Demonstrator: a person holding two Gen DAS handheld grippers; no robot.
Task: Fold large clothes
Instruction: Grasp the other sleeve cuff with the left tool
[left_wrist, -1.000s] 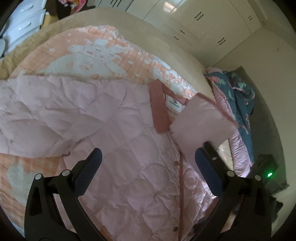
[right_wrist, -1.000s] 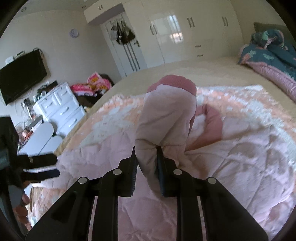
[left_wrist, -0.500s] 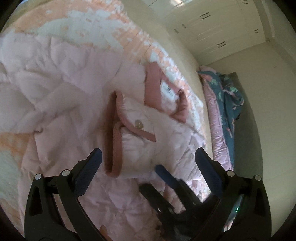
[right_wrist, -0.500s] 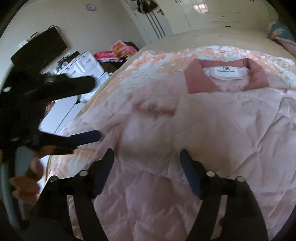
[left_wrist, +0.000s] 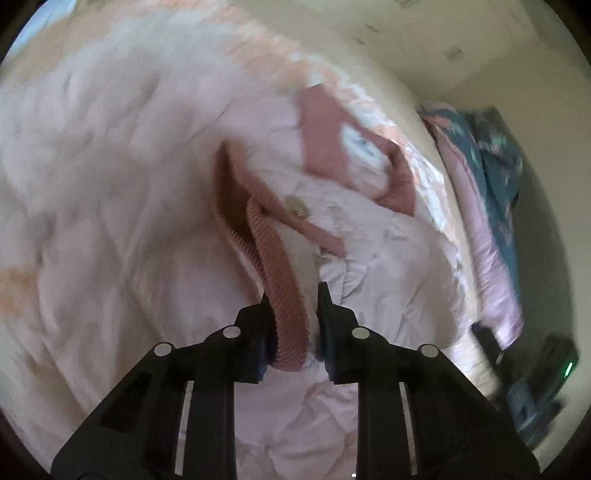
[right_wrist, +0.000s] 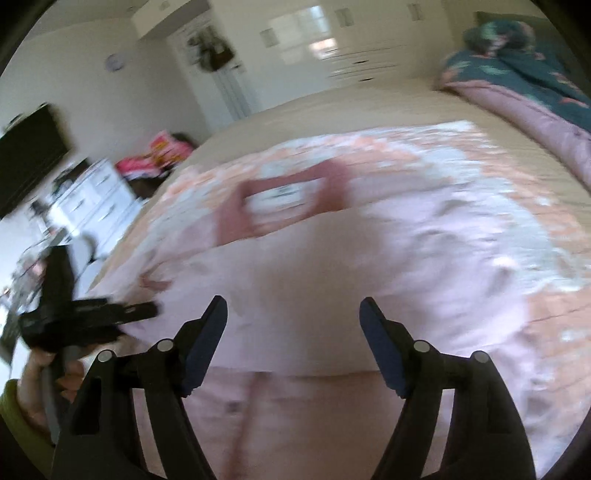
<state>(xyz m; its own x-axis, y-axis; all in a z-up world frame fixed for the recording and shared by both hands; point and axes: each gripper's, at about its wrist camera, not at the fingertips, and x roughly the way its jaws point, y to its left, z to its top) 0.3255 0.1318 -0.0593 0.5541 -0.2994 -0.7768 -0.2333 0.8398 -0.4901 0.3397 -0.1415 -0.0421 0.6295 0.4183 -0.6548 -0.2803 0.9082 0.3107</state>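
Observation:
A pale pink quilted jacket (left_wrist: 110, 221) lies spread on the bed, its dusty-pink collar (left_wrist: 321, 140) at the far side. One sleeve is folded across the body, and its ribbed cuff (left_wrist: 280, 280) sits between the fingers of my left gripper (left_wrist: 294, 291), whose jaws are closing and press on it. In the right wrist view the jacket (right_wrist: 332, 277) fills the middle, blurred by motion. My right gripper (right_wrist: 293, 302) hovers above it with its jaws wide, closing slightly, and nothing between them. The left gripper (right_wrist: 147, 310) shows at the left of that view, held by a hand (right_wrist: 37, 373).
An orange and white patterned blanket (right_wrist: 480, 166) lies under the jacket. A teal and pink duvet (right_wrist: 517, 81) is heaped at the bed's far right. White drawers (right_wrist: 92, 199) and a dark screen (right_wrist: 29, 166) stand left of the bed. A dark device with a green light (left_wrist: 554, 365) sits beside it.
The right gripper let go of the sleeve, which now lies folded on the jacket, and drew back with its jaws wide. The left gripper came down and closed on the sleeve's cuff.

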